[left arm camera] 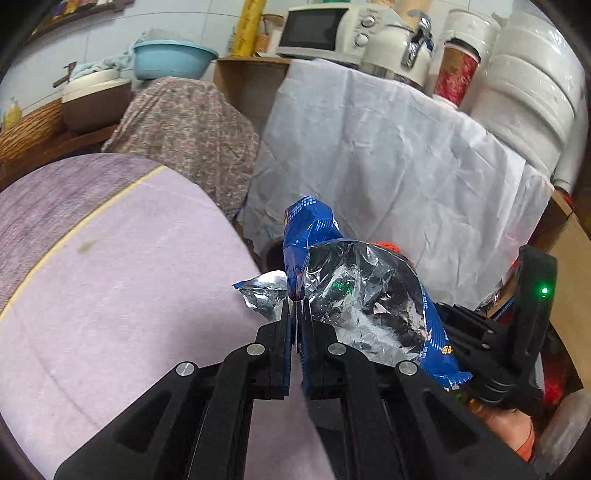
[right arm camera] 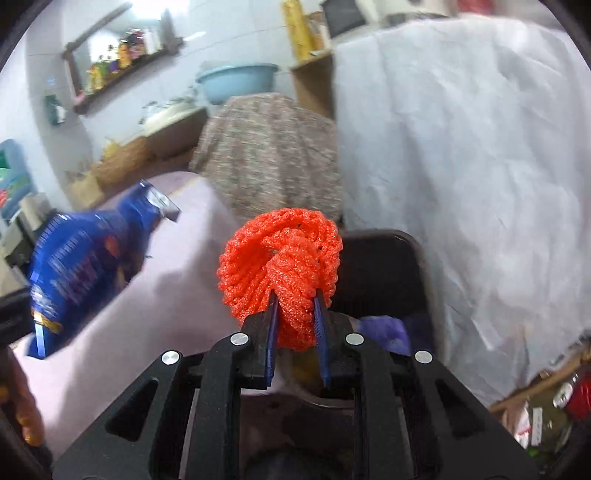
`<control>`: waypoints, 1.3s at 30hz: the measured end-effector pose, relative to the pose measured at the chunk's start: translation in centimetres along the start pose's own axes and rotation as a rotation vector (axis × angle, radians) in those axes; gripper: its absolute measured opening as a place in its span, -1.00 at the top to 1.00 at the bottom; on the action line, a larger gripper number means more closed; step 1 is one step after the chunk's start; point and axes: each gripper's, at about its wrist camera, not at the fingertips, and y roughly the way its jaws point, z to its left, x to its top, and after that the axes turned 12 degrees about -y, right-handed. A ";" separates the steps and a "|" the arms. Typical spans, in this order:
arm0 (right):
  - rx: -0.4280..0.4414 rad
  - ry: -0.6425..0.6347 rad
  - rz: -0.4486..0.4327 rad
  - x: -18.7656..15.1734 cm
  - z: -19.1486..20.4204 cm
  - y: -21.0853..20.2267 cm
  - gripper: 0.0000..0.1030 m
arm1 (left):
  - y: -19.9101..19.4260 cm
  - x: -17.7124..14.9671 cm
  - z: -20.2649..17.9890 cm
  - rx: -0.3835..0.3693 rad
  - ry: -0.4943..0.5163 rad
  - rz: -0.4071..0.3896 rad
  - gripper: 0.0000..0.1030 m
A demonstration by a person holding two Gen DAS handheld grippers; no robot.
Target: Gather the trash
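Note:
My left gripper (left arm camera: 296, 301) is shut on a crumpled blue snack bag with a silver foil inside (left arm camera: 354, 306), held above the edge of the pink table top (left arm camera: 122, 295). The bag also shows at the left of the right wrist view (right arm camera: 85, 273). My right gripper (right arm camera: 295, 301) is shut on an orange-red foam fruit net (right arm camera: 280, 266), held above a black bin (right arm camera: 380, 273) that stands beyond the table edge. The right gripper's body shows at the right of the left wrist view (left arm camera: 517, 332), just right of the bag.
A white crinkled sheet (left arm camera: 388, 166) covers a cabinet on the right. A flower-patterned cloth (left arm camera: 184, 136) covers something behind the table. A blue basin (left arm camera: 173, 59), a microwave (left arm camera: 321, 29) and white containers (left arm camera: 524, 92) stand at the back. Clutter lies low right (right arm camera: 546, 413).

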 end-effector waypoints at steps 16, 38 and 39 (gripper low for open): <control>-0.070 0.173 0.152 -5.6 -7.3 7.8 0.13 | 7.9 -0.7 -4.6 0.036 0.072 0.134 0.90; -0.457 -0.015 0.106 -4.2 -8.9 0.7 -0.49 | 7.3 0.3 -7.9 0.068 0.155 0.051 -0.56; -0.458 -0.023 0.109 -4.2 -8.9 0.7 -0.49 | 6.6 0.3 -7.8 0.065 0.156 0.039 -0.58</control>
